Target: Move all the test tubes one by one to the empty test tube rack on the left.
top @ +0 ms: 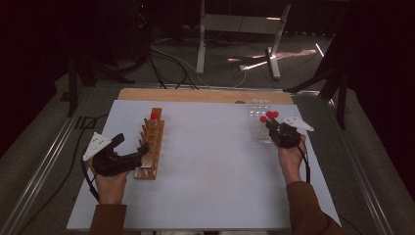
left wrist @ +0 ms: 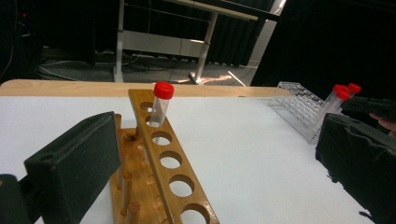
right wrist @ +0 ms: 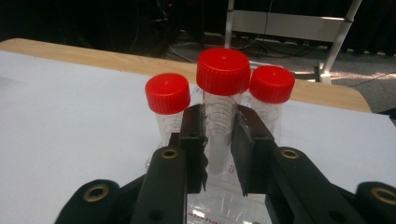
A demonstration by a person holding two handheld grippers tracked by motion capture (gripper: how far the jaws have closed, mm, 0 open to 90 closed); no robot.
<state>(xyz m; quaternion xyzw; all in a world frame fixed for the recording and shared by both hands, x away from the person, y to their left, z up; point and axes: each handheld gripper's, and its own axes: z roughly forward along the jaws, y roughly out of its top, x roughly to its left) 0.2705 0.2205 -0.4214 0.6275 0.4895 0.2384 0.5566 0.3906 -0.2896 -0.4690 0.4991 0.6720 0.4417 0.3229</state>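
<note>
**Right gripper clamped on an upright red-capped tube at the clear rack**

The right gripper (right wrist: 219,140) has its two black jaws pressed on either side of a clear tube (right wrist: 218,126) with a red screw cap, gripping it just below the cap. The tube stands upright, its long axis vertical, cap end up and its lower end down in the clear plastic rack (top: 258,110) at the far right of the desk (top: 210,161). In the right gripper view two more red-capped tubes (right wrist: 167,100) stand just beside it, one on each side and slightly behind, also upright.

In the high view the right gripper (top: 273,123) sits at the near edge of the clear rack, with the person's right hand (top: 291,156) behind it.

On the left of the desk lies a wooden rack (top: 151,144), its long side running away from the person. One red-capped tube (left wrist: 161,105) stands in a hole near its far end, cap up, leaning slightly in the left gripper view; the nearer holes are open. The left gripper (top: 131,152) rests at the near left side of the wooden rack, its jaws spread wide apart with nothing clamped between them.
</note>
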